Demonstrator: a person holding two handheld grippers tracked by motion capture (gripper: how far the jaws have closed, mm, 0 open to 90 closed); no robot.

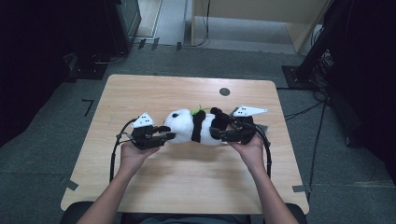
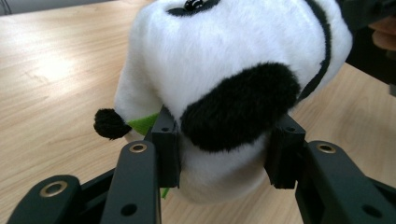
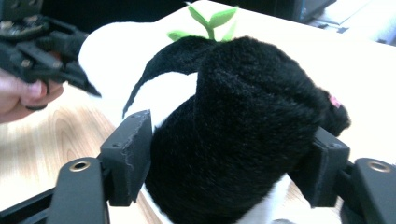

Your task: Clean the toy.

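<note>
A black-and-white plush panda [image 1: 191, 126] with a small green leaf sprig [image 3: 210, 21] lies lengthwise over the wooden table [image 1: 187, 182], between my two grippers. My left gripper [image 1: 169, 136] holds its white head end. In the left gripper view the pads [image 2: 167, 140] squeeze the white fur just below a black ear patch [image 2: 238, 109], so the left gripper [image 2: 225, 149] is shut on the head. My right gripper [image 1: 215, 133] grips the opposite end. In the right gripper view, a black limb [image 3: 243, 116] bulges between the pads [image 3: 130, 154] of the right gripper [image 3: 226, 163], touching both.
A small dark round mark [image 1: 224, 91] sits near the table's far edge. Cables [image 1: 113, 154] trail from both grippers along the tabletop. Grey carpet, dark equipment stands and loose cords [image 1: 303, 112] surround the table. The person's forearms come in from the near edge.
</note>
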